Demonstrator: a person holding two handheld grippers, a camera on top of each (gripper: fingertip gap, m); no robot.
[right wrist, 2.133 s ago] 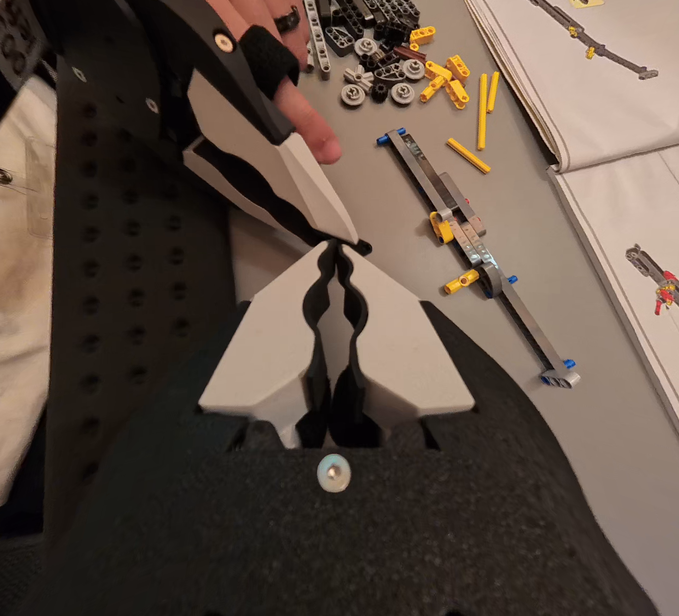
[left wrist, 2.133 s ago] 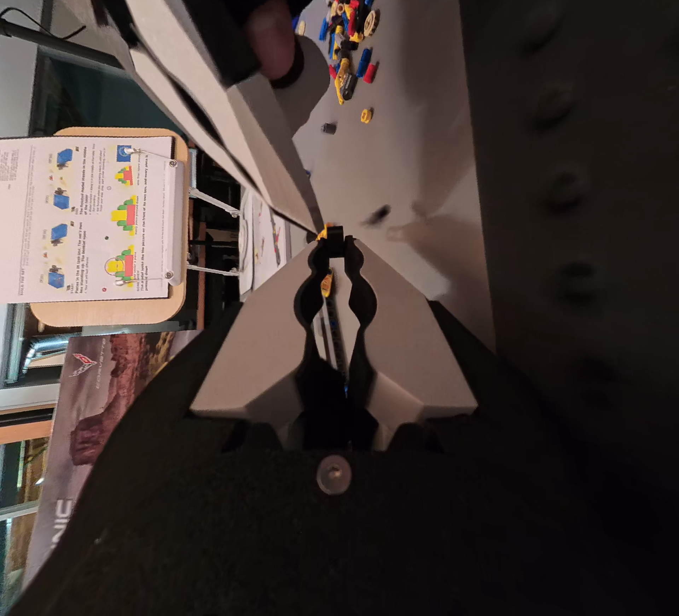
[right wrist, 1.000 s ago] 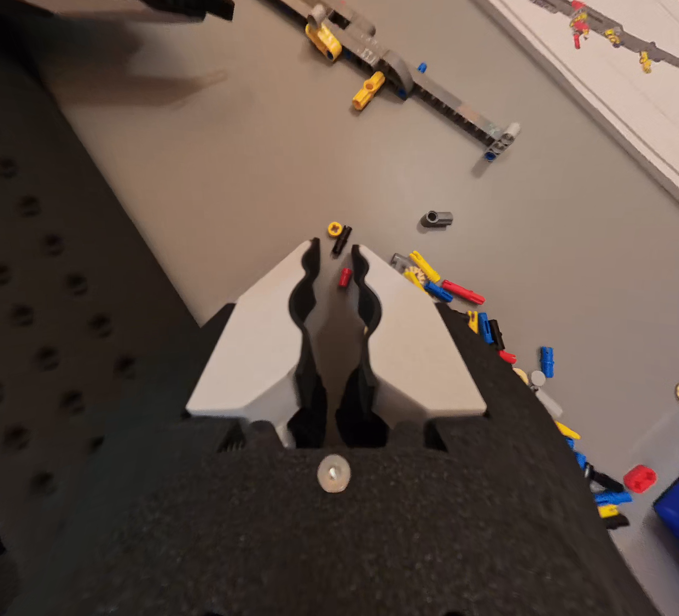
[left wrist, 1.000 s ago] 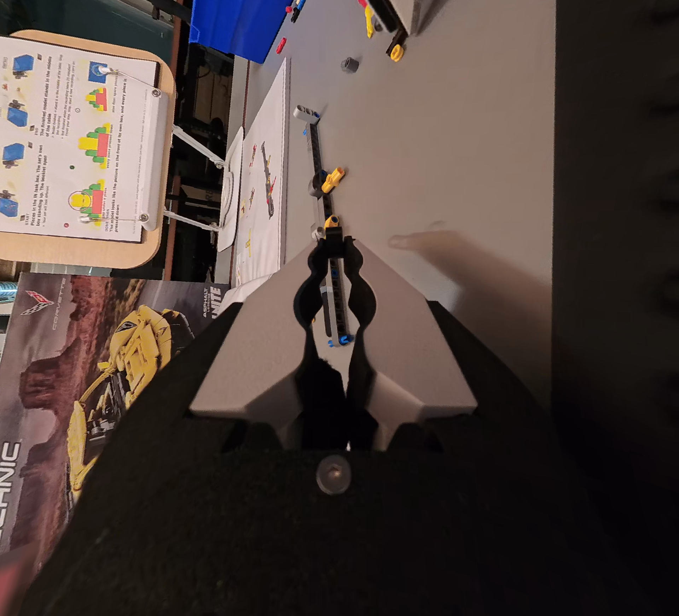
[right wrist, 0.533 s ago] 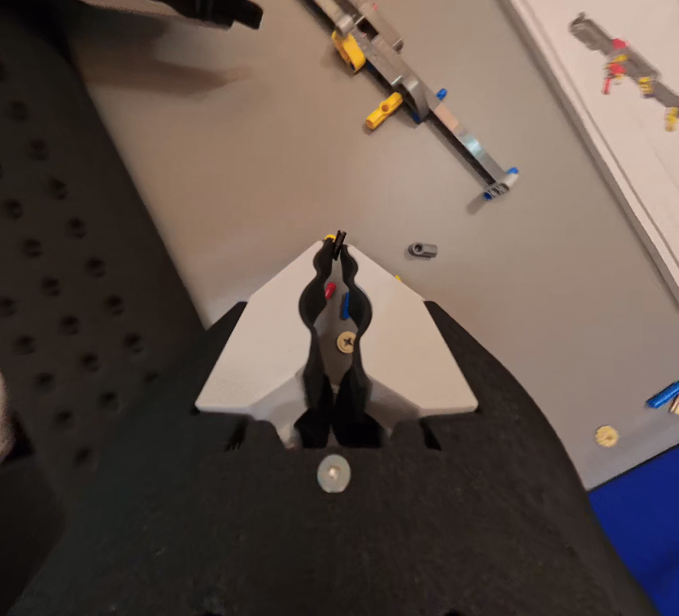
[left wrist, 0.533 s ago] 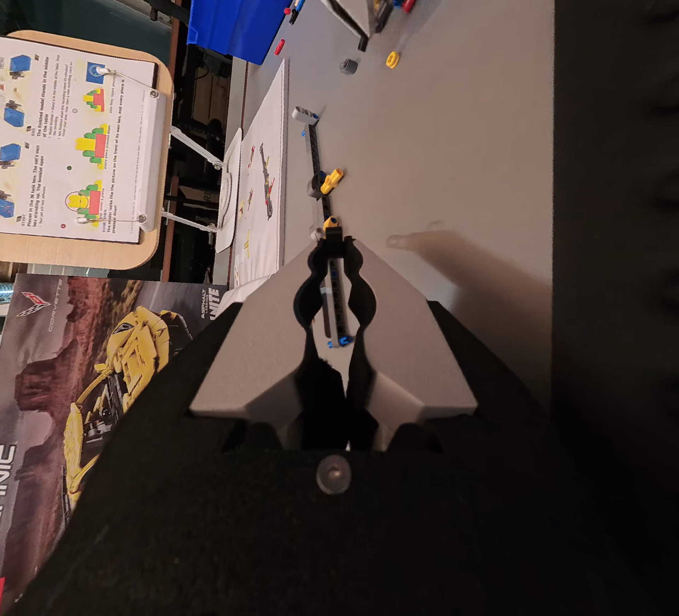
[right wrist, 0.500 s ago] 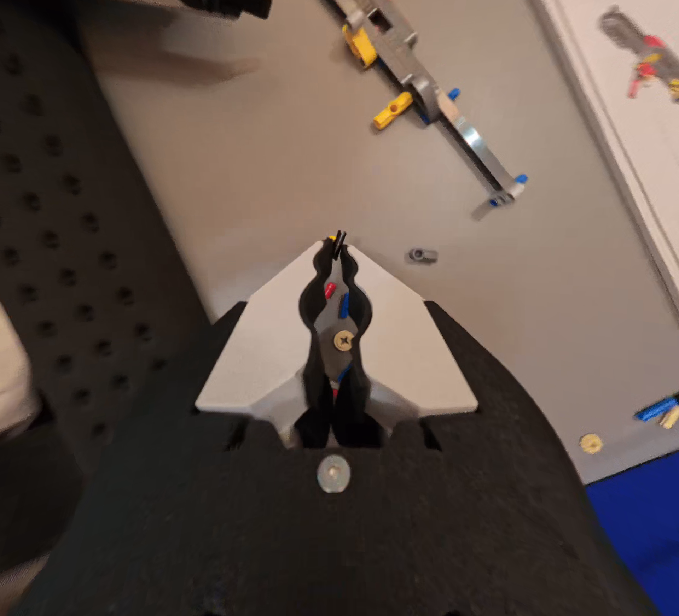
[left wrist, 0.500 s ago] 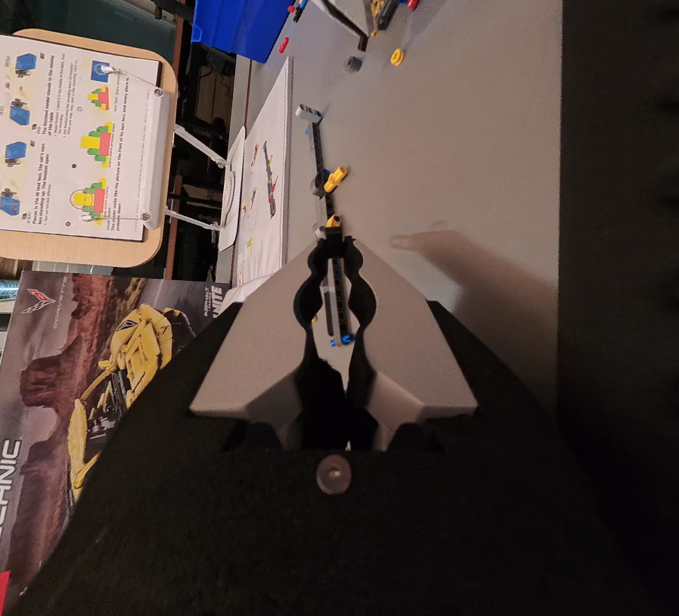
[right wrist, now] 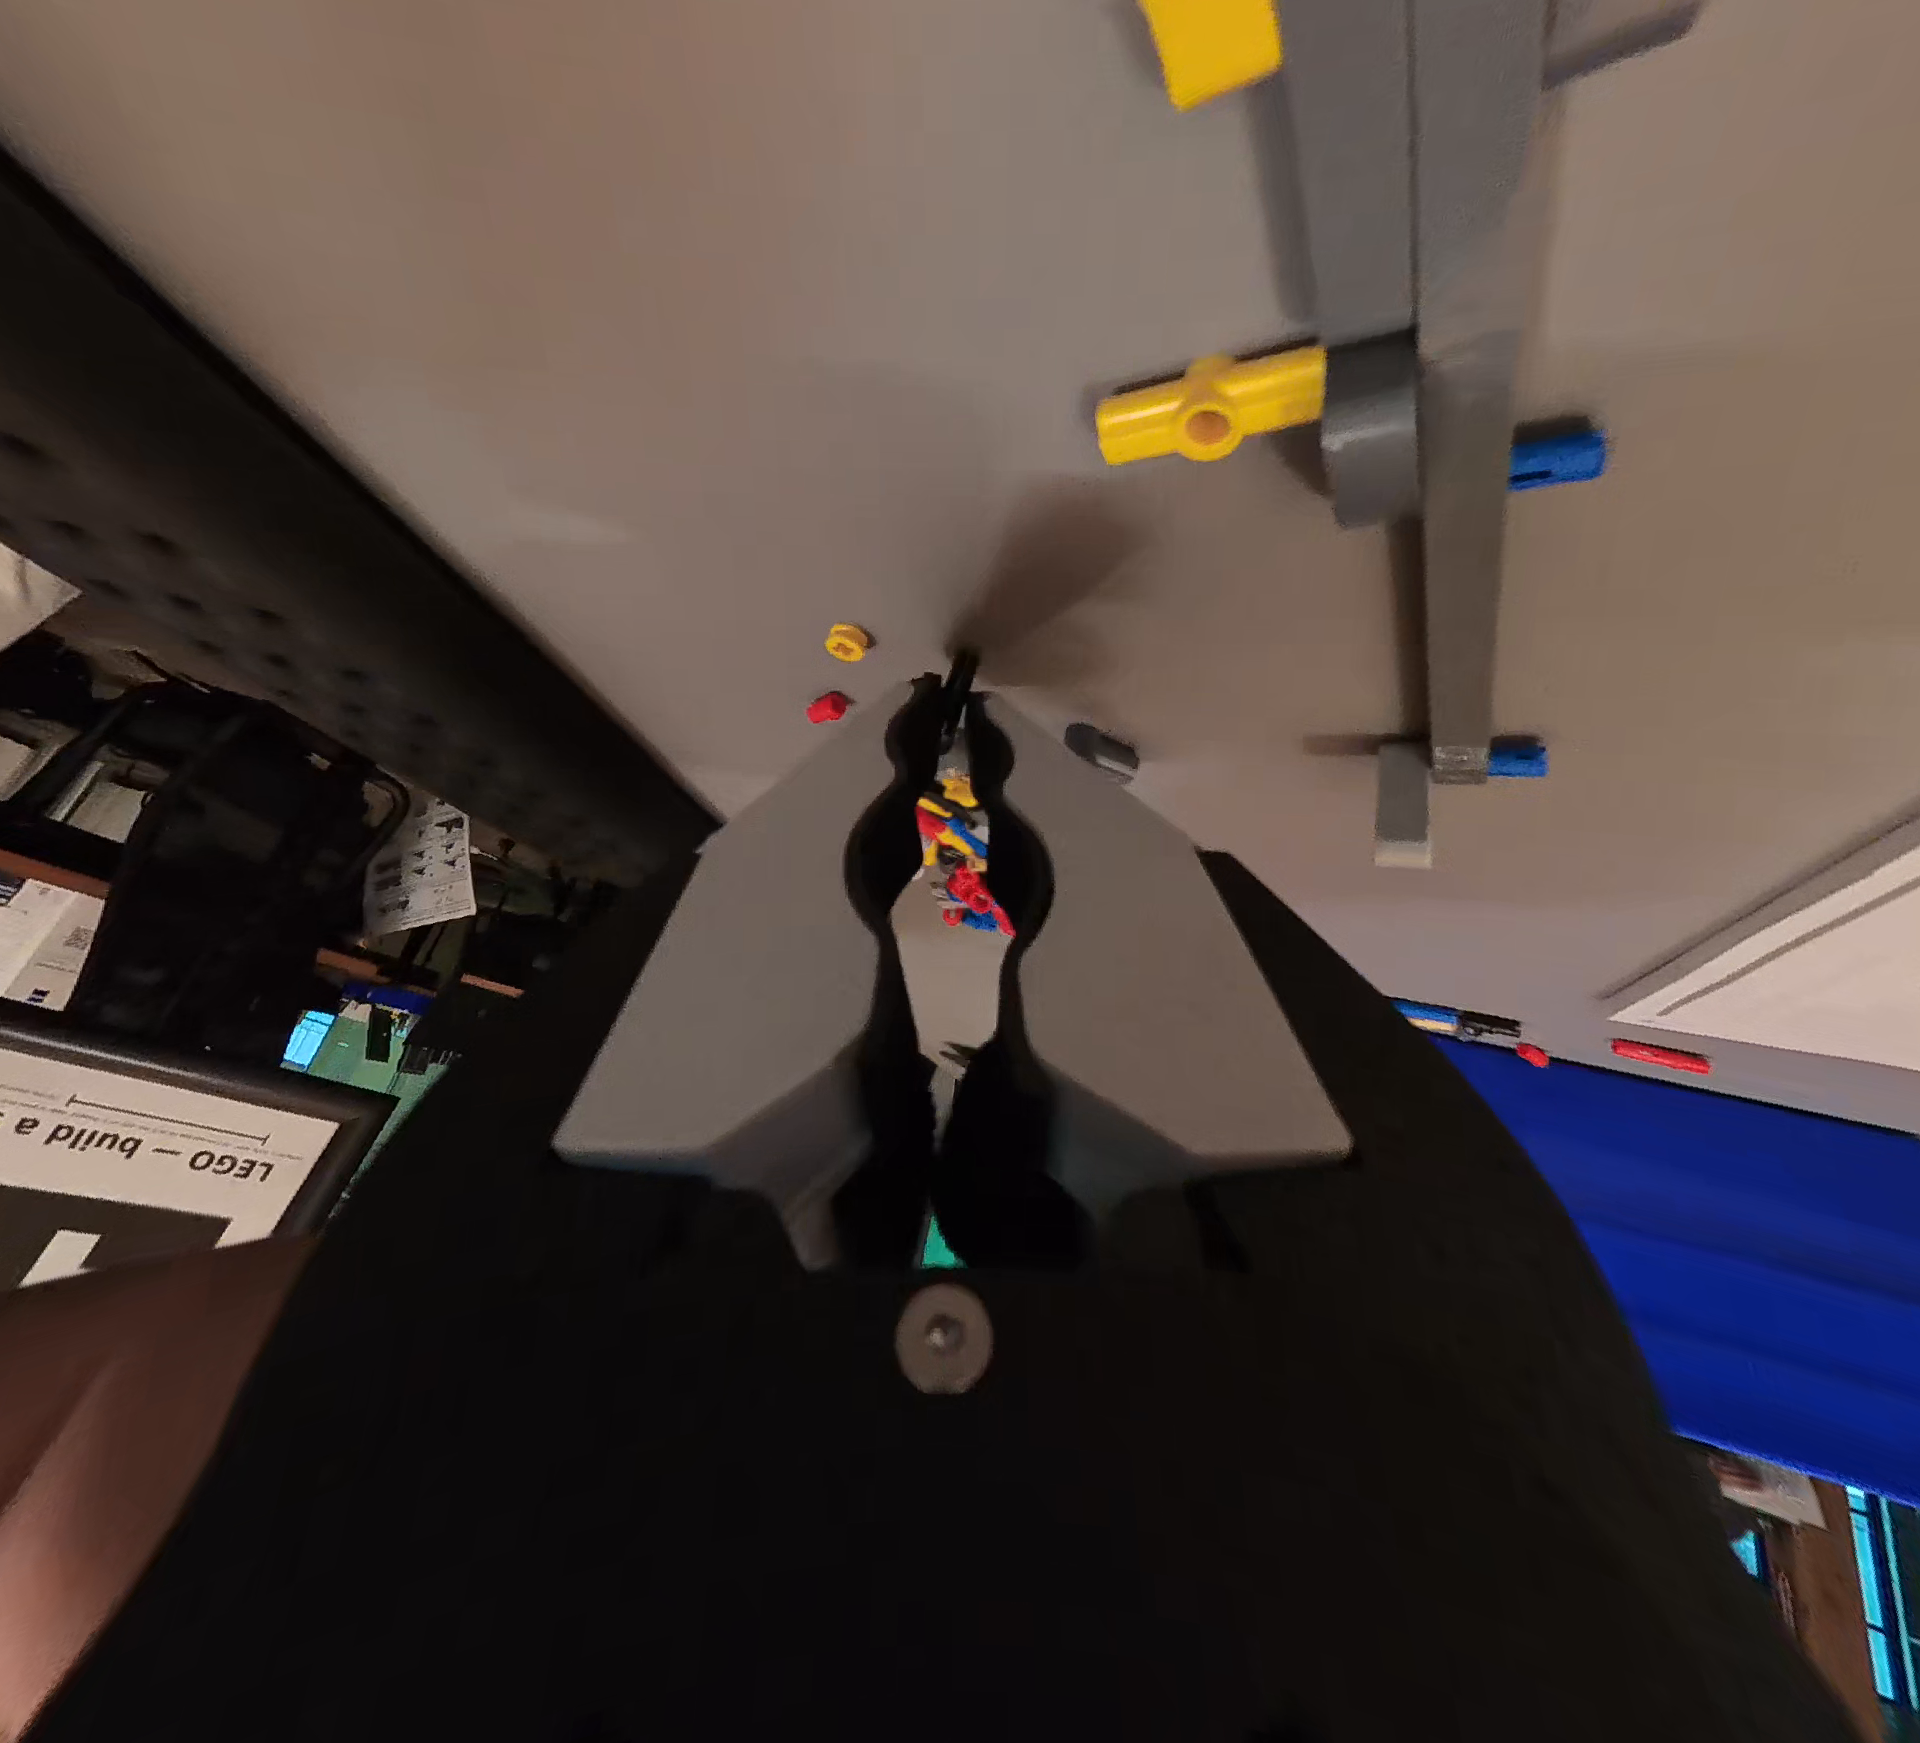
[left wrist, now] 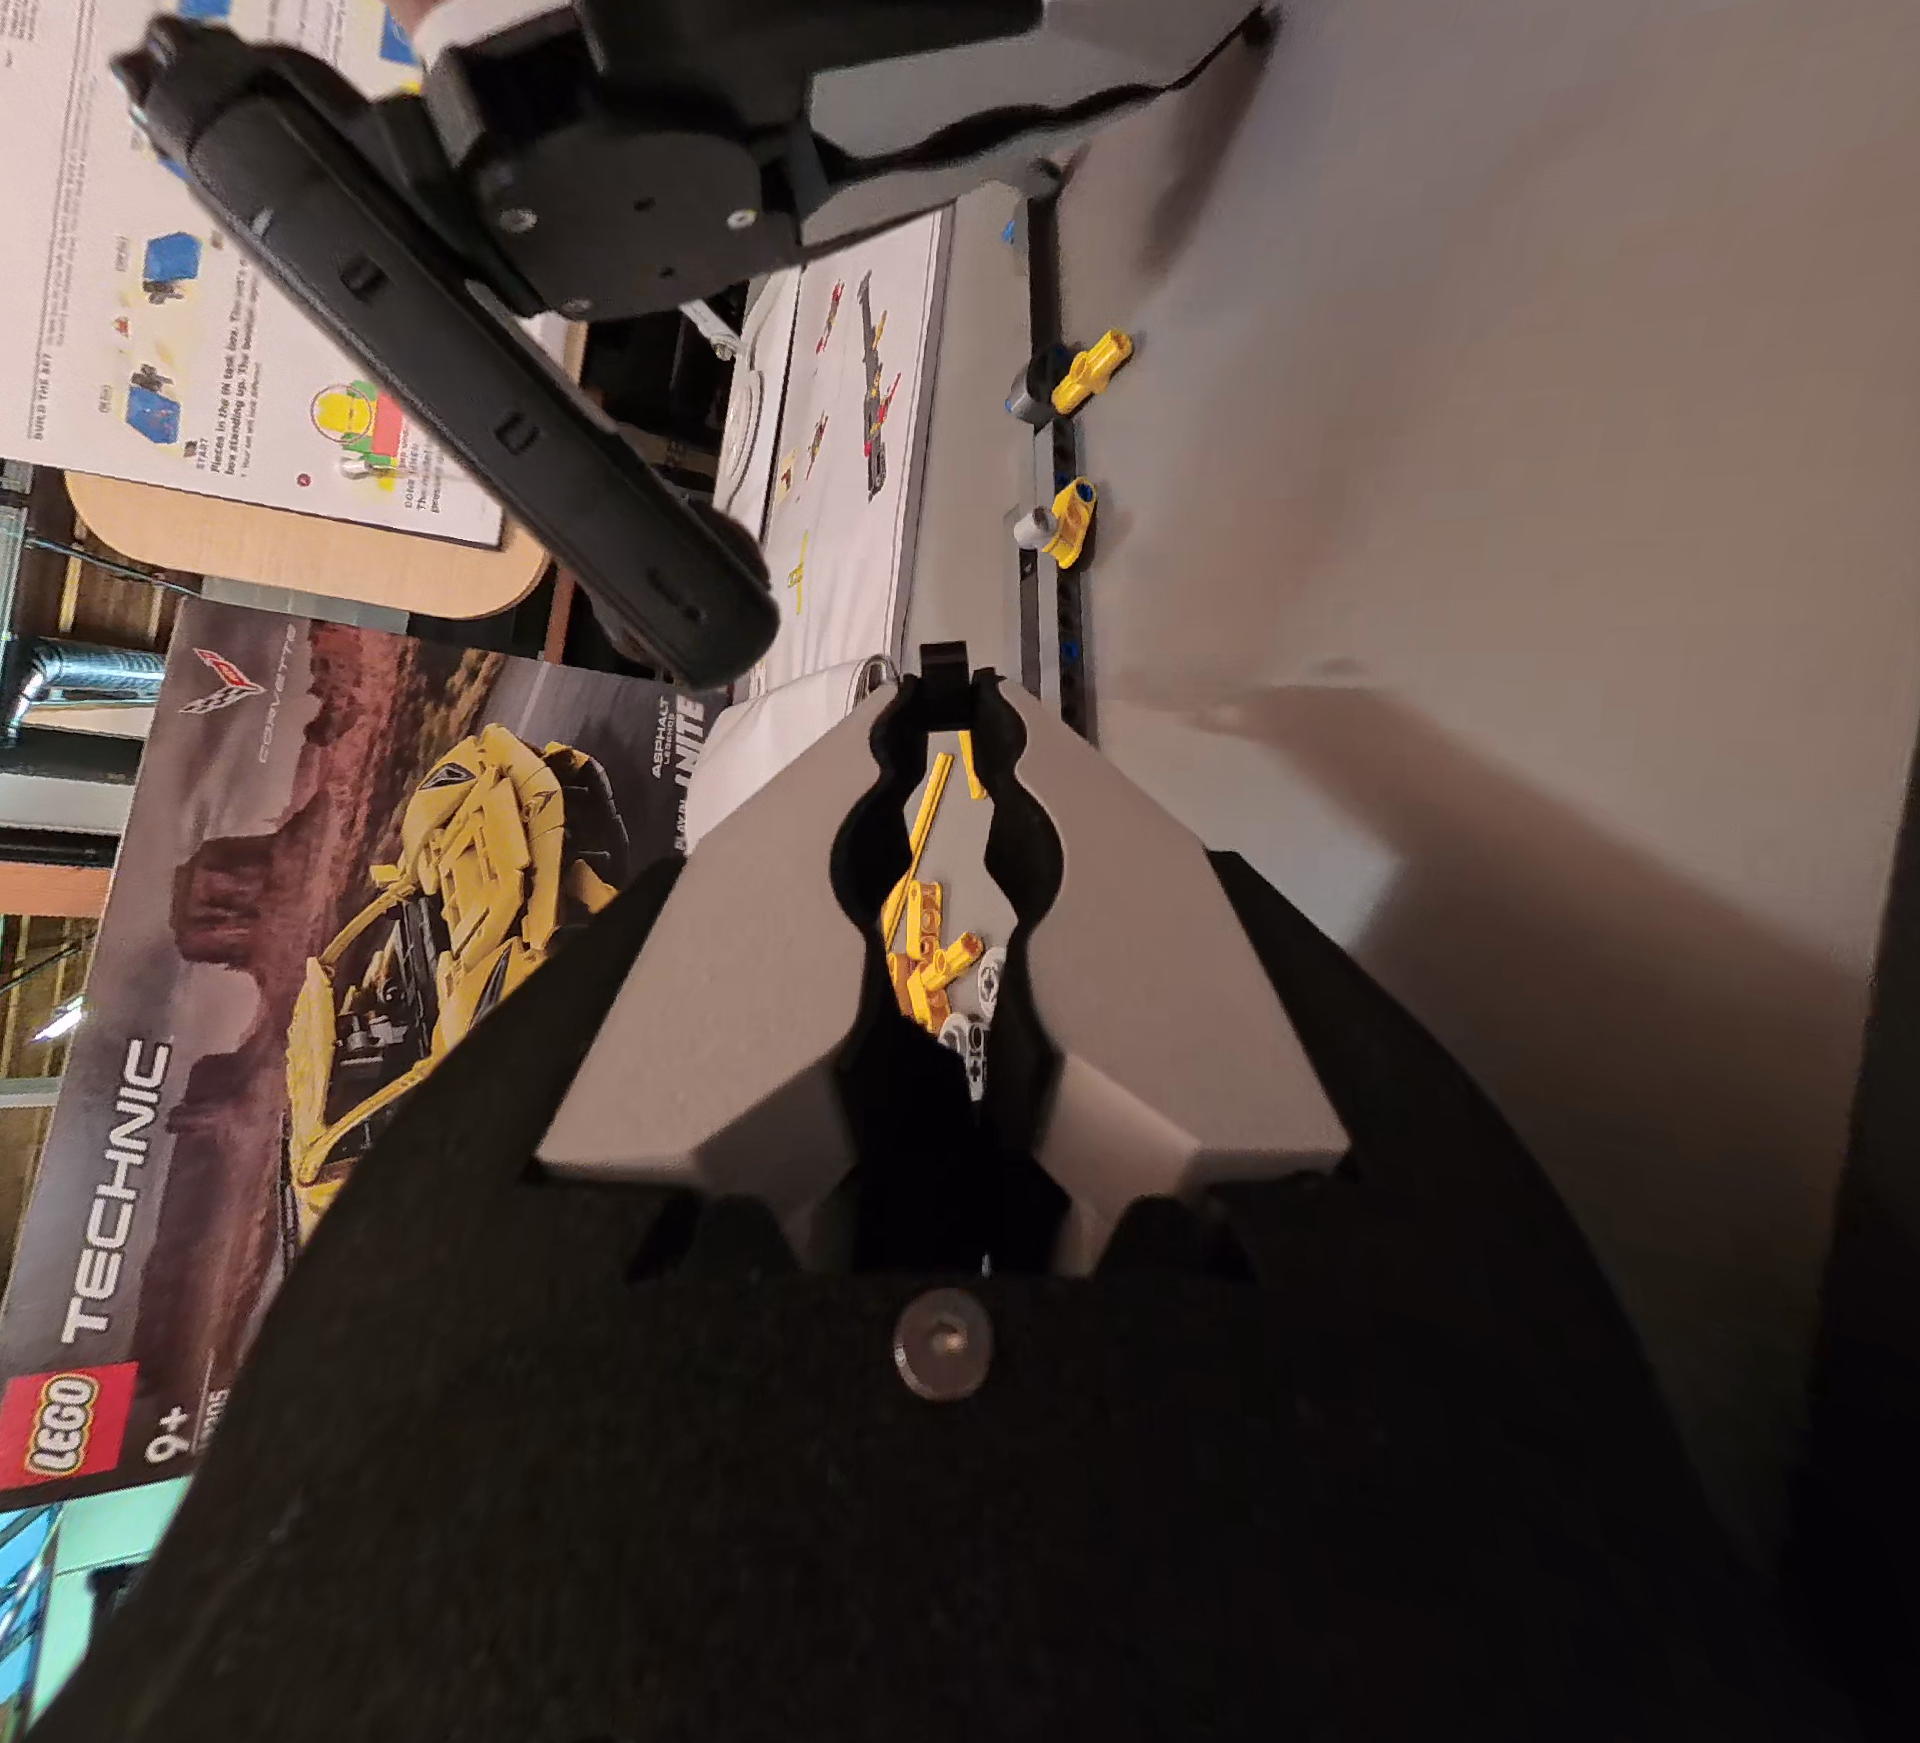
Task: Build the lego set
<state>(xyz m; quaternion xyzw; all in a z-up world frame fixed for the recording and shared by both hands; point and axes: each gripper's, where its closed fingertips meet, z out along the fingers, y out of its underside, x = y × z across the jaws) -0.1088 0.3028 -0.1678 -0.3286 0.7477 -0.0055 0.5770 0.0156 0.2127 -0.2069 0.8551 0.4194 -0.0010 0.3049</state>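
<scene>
Right gripper is pinched shut on a tiny black pin; left gripper clamps another black piece. The long grey beam assembly lies flat on the tabletop, up-right of the right tips, nearer that gripper.

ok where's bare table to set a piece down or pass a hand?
Free: the grey table between the beam assembly and the black perforated board; only a yellow bush and red piece sit on it. Crowded: the yellow parts pile, the small pin pile, and the manual side of the assembly.
</scene>
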